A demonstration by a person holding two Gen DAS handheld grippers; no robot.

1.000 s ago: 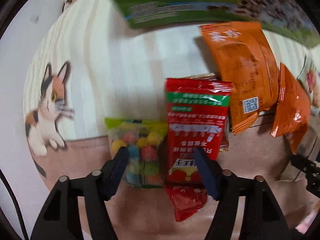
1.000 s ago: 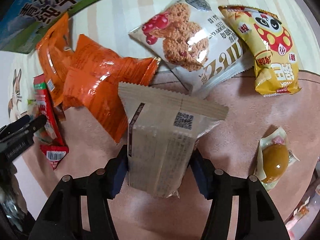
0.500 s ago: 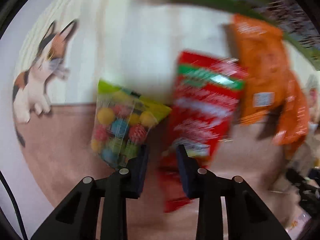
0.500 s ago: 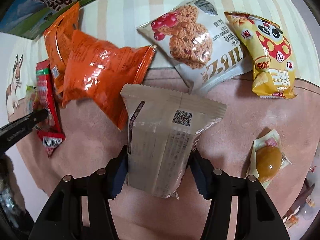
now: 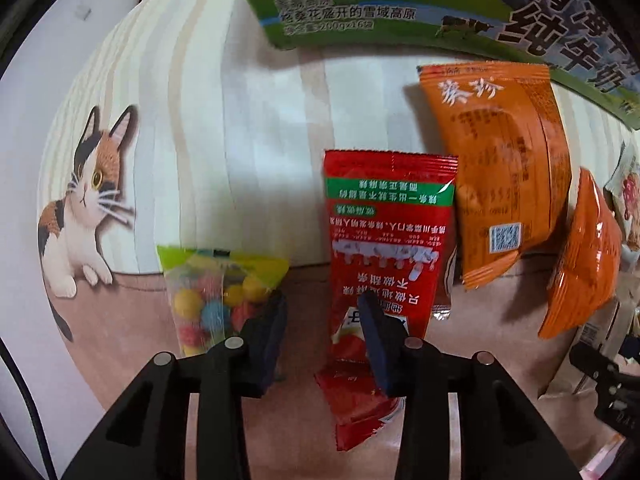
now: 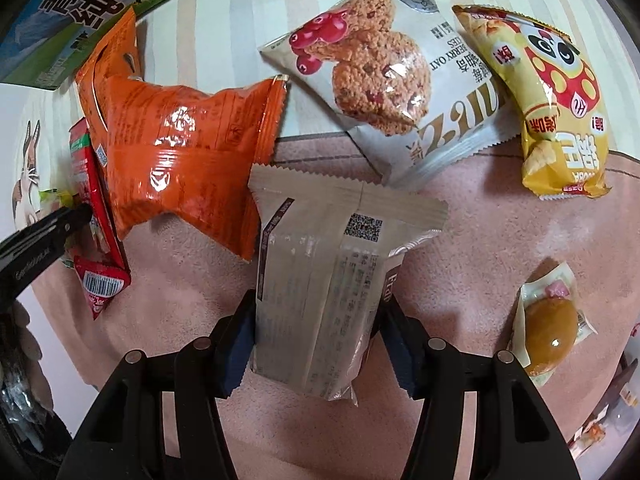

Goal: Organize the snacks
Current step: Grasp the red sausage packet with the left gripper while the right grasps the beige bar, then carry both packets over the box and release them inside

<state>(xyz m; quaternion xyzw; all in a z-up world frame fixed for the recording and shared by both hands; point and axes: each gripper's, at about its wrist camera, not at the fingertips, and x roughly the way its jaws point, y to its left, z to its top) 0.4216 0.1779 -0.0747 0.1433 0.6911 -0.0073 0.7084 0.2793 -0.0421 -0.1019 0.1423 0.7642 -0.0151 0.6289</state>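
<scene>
Now, snacks lie spread over the cat-print surface point(image 5: 256, 120).
Right hand-held gripper point(image 6: 316, 344) clamps the beige packet point(image 6: 320, 280); left hand-held gripper point(image 5: 324, 320) hangs part-open, empty, between candy bag point(image 5: 208, 292) and red packet point(image 5: 384, 240).

1. Red sachet point(image 5: 384, 276): flat, lengthwise at centre of the left wrist view.
2. Candy bag point(image 5: 212, 292): clear with a green top, lower left of centre.
3. Two orange packets point(image 5: 504, 168), point(image 6: 180, 160): overlapping, at the right.
4. Beige pouch point(image 6: 320, 280): centre of the right wrist view, barcode side up.
5. Oat cookie pack point(image 6: 384, 80), yellow panda bag point(image 6: 552, 108), wrapped egg point(image 6: 550, 332): at the right.
</scene>
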